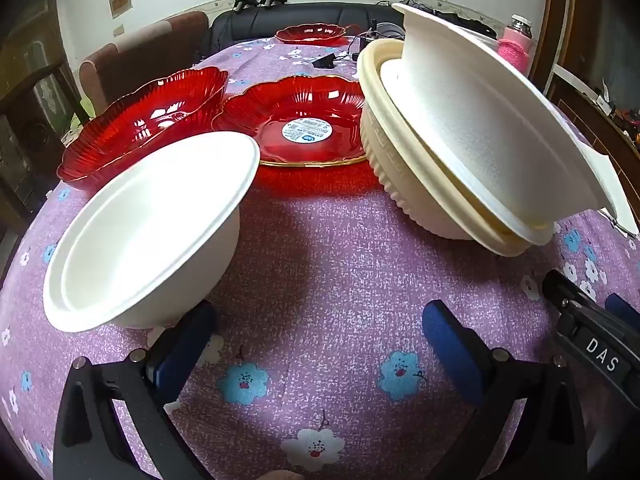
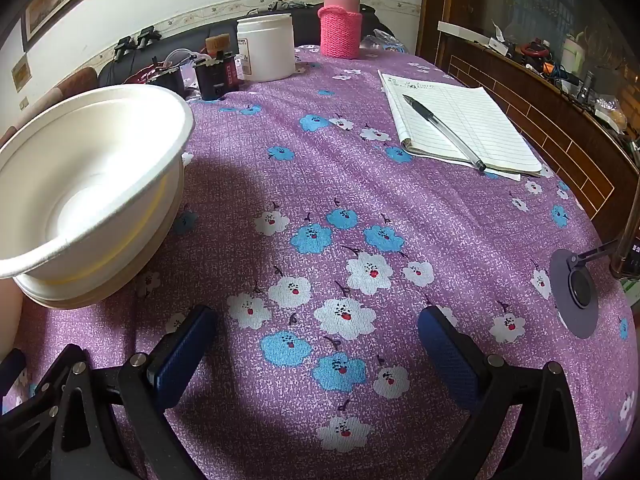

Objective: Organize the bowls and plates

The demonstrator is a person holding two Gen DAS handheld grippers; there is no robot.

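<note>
Two hand-held grippers hover low over a worktop [image 1: 320,248] covered in a purple flowered cloth. The left gripper [image 1: 320,344] has its blue fingers [image 1: 182,354] spread wide apart, holding nothing. The right gripper [image 2: 316,346] is the same: fingers [image 2: 182,356] wide apart, nothing between them.

In the left view, a single white bowl [image 1: 148,232] sits just ahead of the left finger, looking tilted in the fisheye lens. To the right stands a stack of bowls [image 1: 460,152], its top white bowl [image 2: 84,176] seated crookedly in the cream ones beneath. Behind them are a red plate with a sticker [image 1: 296,120], a red bowl [image 1: 144,120] overlapping its rim, and another red dish [image 1: 310,33] far back. In the right view, a notebook [image 2: 460,128] with a pen [image 2: 444,132] lies well apart from the stack; a white jar [image 2: 266,46] and a pink bottle [image 2: 340,28] stand at the far edge.

Likely risks: the top bowl is not nested flat, so adding the single bowl could leave the stack leaning or tip it. These light bowls may flex or slide if pinched at the thin rim. The left finger is close to the single bowl and could nudge it toward the red bowl.
</note>
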